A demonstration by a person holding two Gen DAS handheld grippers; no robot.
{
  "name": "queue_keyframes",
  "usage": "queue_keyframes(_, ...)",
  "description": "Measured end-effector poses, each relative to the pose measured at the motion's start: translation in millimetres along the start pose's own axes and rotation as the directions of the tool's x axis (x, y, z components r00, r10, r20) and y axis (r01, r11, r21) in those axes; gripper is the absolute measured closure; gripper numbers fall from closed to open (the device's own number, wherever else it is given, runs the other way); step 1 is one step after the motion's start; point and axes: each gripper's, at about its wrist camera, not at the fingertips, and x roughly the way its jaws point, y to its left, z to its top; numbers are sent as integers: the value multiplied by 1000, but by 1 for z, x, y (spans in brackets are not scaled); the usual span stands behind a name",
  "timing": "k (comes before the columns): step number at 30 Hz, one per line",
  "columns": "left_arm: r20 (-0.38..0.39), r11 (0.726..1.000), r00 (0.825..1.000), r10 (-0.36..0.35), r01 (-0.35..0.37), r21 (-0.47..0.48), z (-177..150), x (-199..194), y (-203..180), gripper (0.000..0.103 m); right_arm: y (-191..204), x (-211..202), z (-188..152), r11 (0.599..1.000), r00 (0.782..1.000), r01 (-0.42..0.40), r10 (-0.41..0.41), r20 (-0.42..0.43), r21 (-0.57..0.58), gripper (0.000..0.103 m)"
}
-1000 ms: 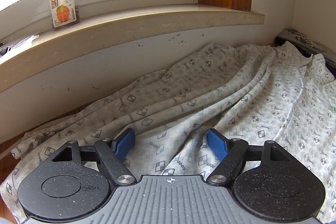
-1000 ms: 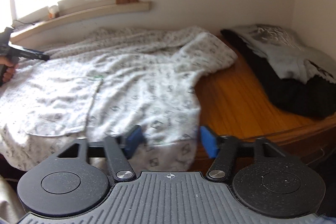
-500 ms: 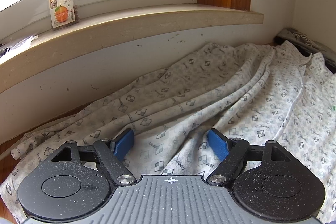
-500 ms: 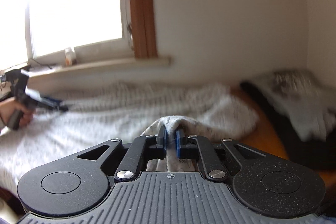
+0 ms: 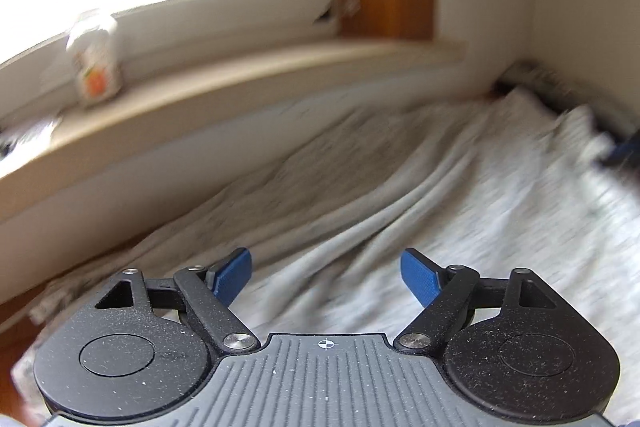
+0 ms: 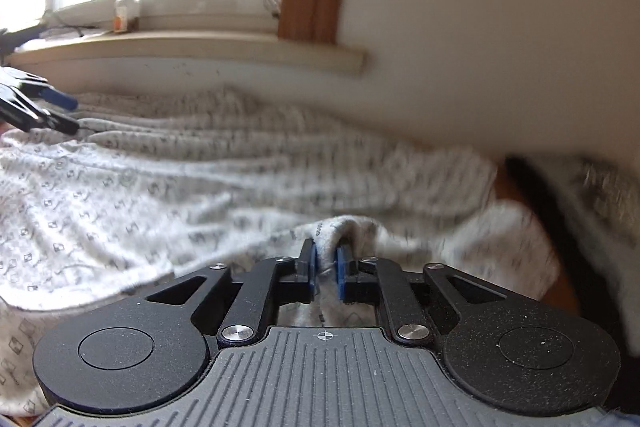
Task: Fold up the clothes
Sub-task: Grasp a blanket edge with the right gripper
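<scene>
Keep the right gripper, jaws easing apart yet pinching the patterned garment, low, carrying its edge toward ten o'clock, where the left gripper waits, jaws spreading and empty.

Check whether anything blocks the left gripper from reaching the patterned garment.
Nothing visible does. The left gripper hangs over the white patterned cloth garment, jaws opening, nothing between them. The right gripper already pinches a fold.
</scene>
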Motion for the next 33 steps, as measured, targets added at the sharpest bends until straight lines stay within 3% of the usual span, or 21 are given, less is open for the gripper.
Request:
queue_keyframes(2,11,997,997,-72,72,-4,12,-1,-28,16,-5,-2,-6,999,1000,-12,13,-8,36,60)
queue_keyframes(6,9,976,979,-205,204,73,24,12,-117,16,-6,-22,-14,998,1000,3,-3,9,66,45)
queue_keyframes(8,-17,958,965,-262,262,121,22,19,-156,16,-6,-43,-21,996,1000,14,-16,24,86,30)
queue_keyframes(11,-48,942,957,-285,289,173,12,26,-185,16,-3,-72,-43,994,1000,-21,19,21,109,23)
queue_keyframes(17,-68,964,972,-226,234,126,-7,33,-157,16,19,-101,-75,991,999,-51,52,-3,121,20)
queue_keyframes(23,-34,987,987,-158,158,19,-20,22,-70,12,41,-101,-83,995,999,-7,10,-33,99,18)
queue_keyframes(25,-19,988,988,-156,155,-19,-24,18,-41,12,39,-103,-86,990,999,-1,6,-36,143,22)
queue_keyframes(27,12,979,983,-185,186,-78,-26,13,-15,12,42,-105,-87,991,1000,-1,4,-27,131,39)
queue_keyframes(29,45,973,979,-201,205,-110,-29,6,2,12,45,-108,-86,991,1000,-10,14,-27,134,80)
queue_keyframes(33,87,958,965,-247,257,-128,-32,-7,19,11,55,-116,-75,991,992,76,-64,-108,111,87)
